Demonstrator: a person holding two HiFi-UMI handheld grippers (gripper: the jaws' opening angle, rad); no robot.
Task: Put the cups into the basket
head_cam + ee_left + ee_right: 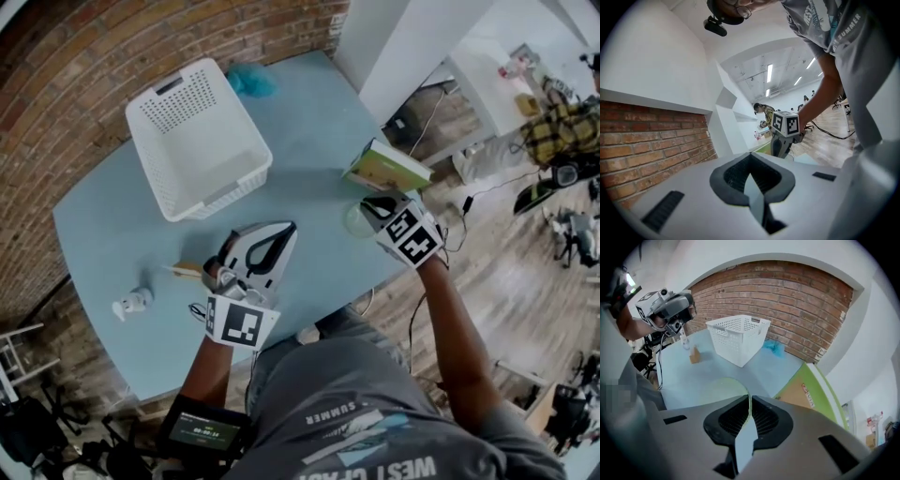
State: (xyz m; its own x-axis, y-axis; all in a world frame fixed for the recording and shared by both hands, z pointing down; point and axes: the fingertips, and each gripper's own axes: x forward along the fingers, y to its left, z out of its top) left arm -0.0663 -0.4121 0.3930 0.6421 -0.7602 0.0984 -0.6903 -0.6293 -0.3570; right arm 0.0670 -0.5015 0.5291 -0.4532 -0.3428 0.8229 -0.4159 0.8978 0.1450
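- Cup (pixel 723 386) wall was pinched in my right gripper (pixel 749 400); I judged the carrying step was in hand.
- Next move needed it over the basket (pixel 738 336), then release.
- My left gripper (pixel 750 161) was closed, empty.

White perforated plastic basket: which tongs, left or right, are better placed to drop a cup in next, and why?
Right, probably. The right tongs pinch the rim of the translucent pale green cup; the left tongs are shut on nothing.

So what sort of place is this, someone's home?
Probably a shared lab or office, not a home: ceiling strip lights, other people in the background, cables across the wooden floor, and a bare brick wall.
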